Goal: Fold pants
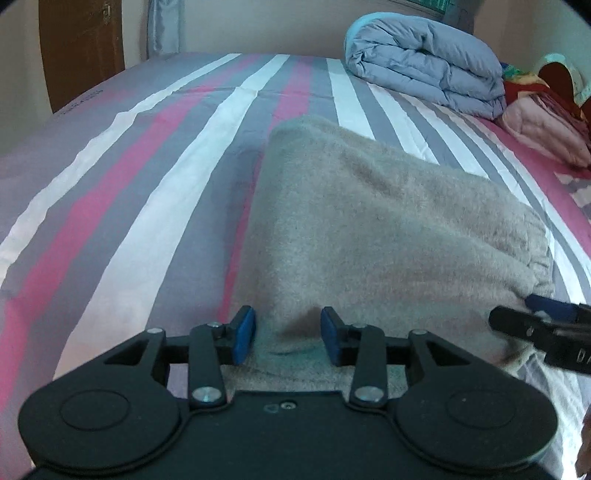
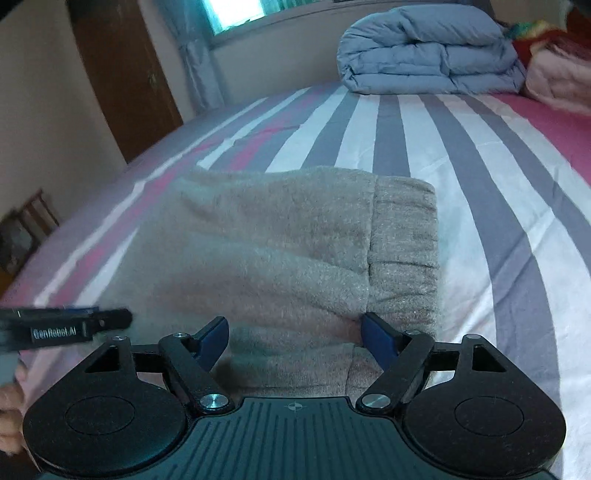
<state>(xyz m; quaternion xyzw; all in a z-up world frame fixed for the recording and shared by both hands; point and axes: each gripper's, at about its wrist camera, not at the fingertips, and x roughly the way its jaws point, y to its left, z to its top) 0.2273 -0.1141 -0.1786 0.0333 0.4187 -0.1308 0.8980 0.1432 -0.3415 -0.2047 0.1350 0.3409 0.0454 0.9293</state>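
— Where the view starts, right at the lens, what is the left tool (image 1: 288,338) doing?

— Its blue pads (image 1: 244,334) stand a narrow way apart, with the near edge of the grey fleece pants (image 1: 369,221) lying between them. They do not seem to press on the cloth.

— And the right tool (image 2: 293,338)?

— Its jaws stand wide. The pants lie between its fingers too, near the ribbed waistband (image 2: 402,243), and the pads again look clear of the fabric, though the picture is a little blurred there.

— Can each tool be seen from the other side?

— Yes. From the left wrist, the right tool (image 1: 543,325) comes in at the right edge, just at the pants' near corner. From the right wrist, the left tool (image 2: 66,326) shows at the left edge, blurred, with lettering on its side.

— Where do the pants lie?

— Folded into a thick pad on the bed (image 1: 147,184), whose sheet is striped in pink, grey and white. The waistband end is on the right.

— What is farther back?

— A folded pale blue duvet (image 2: 428,51) sits at the far side of the bed, well apart from the pants. Beside it, at the right, is a pile of pink and red bedding (image 1: 546,114). Beyond the bed are a brown wooden door (image 2: 122,74), a blue curtain (image 2: 188,55) and a window (image 2: 236,11).
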